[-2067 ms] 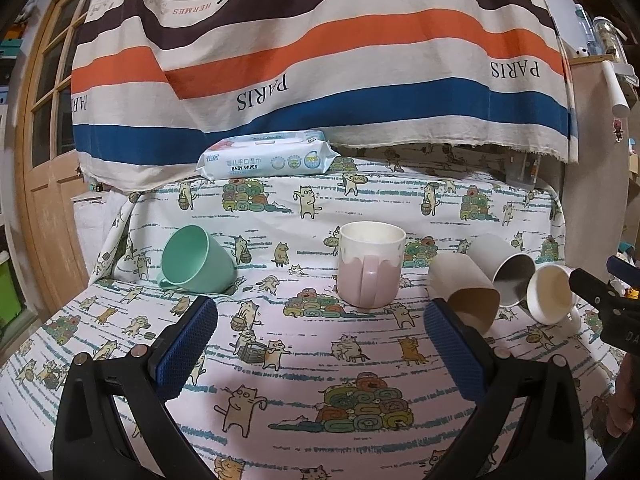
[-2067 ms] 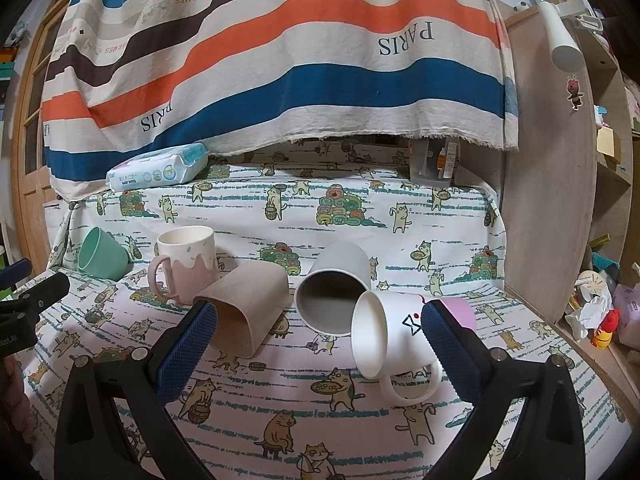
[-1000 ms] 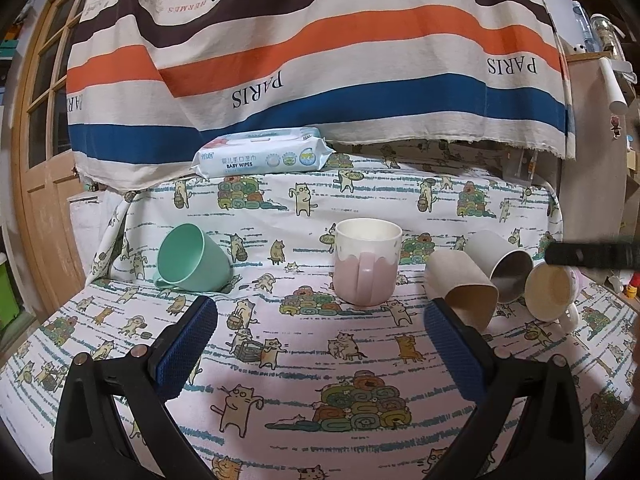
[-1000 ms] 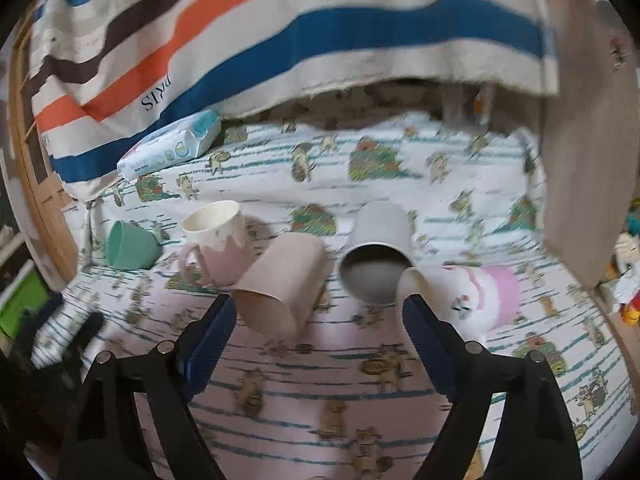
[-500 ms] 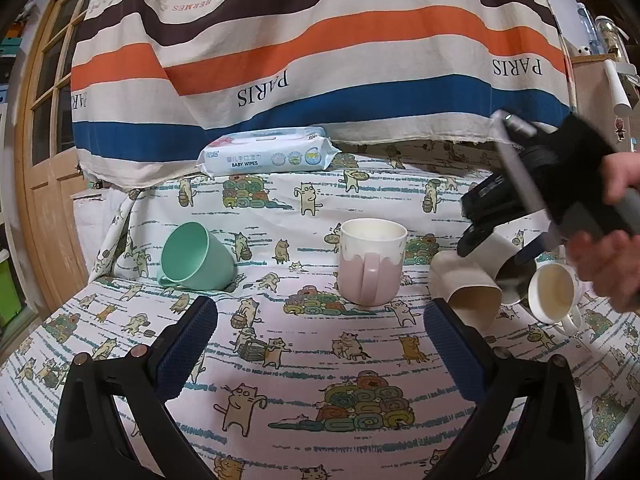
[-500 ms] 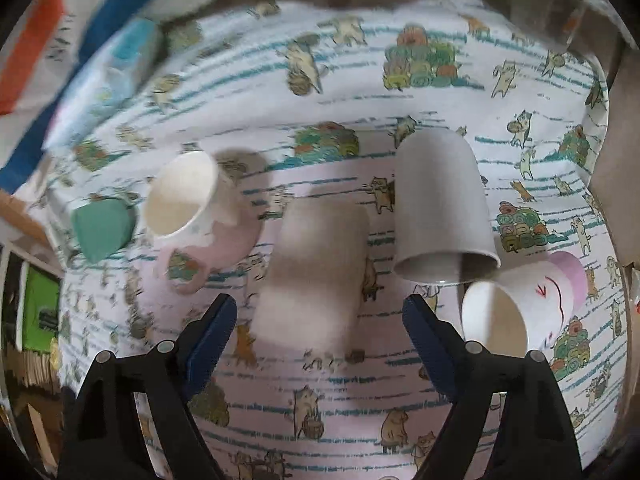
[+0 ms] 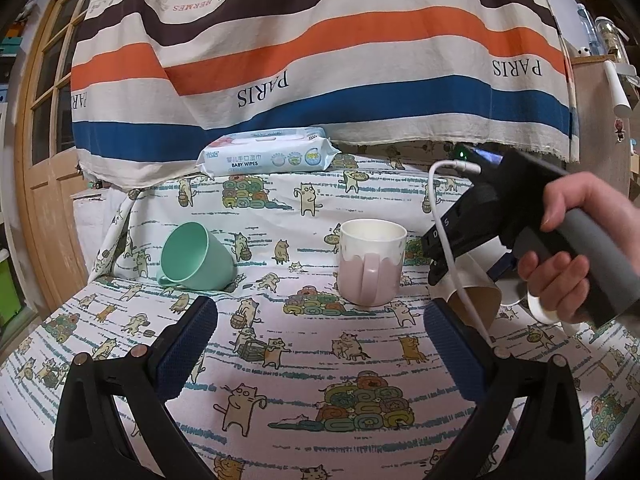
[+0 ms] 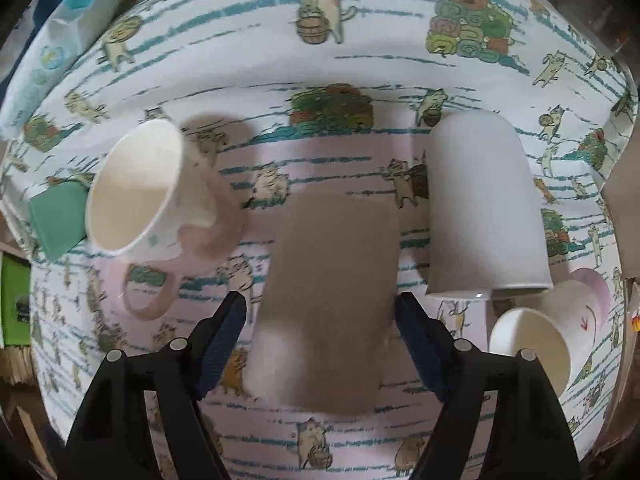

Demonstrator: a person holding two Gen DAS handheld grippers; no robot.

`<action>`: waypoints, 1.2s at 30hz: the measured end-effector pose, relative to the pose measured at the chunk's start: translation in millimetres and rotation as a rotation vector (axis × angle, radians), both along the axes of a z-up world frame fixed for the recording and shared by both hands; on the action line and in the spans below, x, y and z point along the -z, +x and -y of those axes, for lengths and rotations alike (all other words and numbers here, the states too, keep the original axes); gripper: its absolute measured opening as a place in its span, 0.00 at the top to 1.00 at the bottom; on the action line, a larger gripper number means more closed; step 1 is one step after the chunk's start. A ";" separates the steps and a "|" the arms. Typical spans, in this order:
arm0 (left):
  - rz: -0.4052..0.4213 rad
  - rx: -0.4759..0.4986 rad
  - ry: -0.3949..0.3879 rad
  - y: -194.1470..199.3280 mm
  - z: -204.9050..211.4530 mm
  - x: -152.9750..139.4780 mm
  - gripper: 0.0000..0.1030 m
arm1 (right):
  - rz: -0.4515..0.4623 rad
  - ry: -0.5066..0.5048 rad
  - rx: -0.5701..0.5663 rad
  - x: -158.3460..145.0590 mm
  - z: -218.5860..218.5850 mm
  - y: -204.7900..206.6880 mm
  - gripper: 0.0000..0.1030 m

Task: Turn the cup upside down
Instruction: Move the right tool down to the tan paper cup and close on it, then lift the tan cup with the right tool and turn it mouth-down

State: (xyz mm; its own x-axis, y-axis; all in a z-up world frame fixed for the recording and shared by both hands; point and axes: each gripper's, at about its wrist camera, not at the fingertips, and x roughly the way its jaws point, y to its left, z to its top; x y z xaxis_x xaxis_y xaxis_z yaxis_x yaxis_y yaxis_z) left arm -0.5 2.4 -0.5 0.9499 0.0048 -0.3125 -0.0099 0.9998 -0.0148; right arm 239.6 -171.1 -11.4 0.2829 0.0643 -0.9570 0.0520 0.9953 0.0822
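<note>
Right wrist view looks steeply down on the brown cup, which lies on its side on the cat-print cloth over the worktop, its mouth toward the camera. It sits between the pink-and-white mug, standing upright, and the grey cup, also on its side. The right gripper has its fingers spread wide, one on each flank of the brown cup and close to its walls; I cannot tell for certain whether a pad already touches, but nothing is pinched yet.

To do this step well, I judge the fingers should close squarely across the cup's middle, clear of the mug's handle and the grey cup's rim. Then lift before rotating, so the mouth comes down flat on the cloth without knocking the neighbours. The smooth wall may slip if gripped near the open end.

Left wrist view shows the left gripper hovering over bare cloth, fingers wide apart and holding nothing, with the green cup tipped over well ahead of it
</note>
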 end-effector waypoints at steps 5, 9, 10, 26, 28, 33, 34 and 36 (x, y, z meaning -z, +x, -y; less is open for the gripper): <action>-0.007 0.002 0.001 1.2 0.4 0.4 0.00 | -0.024 -0.018 -0.010 10.4 -0.9 -0.2 0.29; -0.002 0.004 0.001 0.5 0.5 0.2 0.00 | -0.004 0.026 -0.011 6.3 3.1 -4.1 0.30; -0.002 0.002 -0.001 0.2 0.3 0.5 0.00 | 0.006 0.033 -0.013 3.4 5.0 -6.7 0.30; -0.003 0.002 -0.001 0.7 0.2 1.5 0.00 | 0.143 0.143 -0.108 -38.5 31.9 -84.2 0.32; -0.002 0.001 -0.002 0.7 0.1 1.5 0.00 | 0.167 0.140 -0.109 -41.6 33.9 -93.7 0.32; -0.002 0.001 -0.002 0.6 0.6 1.5 0.00 | 0.223 0.165 -0.109 -39.8 36.1 -119.5 0.32; -0.002 0.001 -0.002 0.6 0.6 1.5 0.00 | 0.213 0.177 -0.111 -36.8 36.3 -123.7 0.32; -0.002 0.001 -0.001 0.7 0.6 1.5 0.00 | 0.190 0.201 -0.118 -32.5 36.7 -132.1 0.32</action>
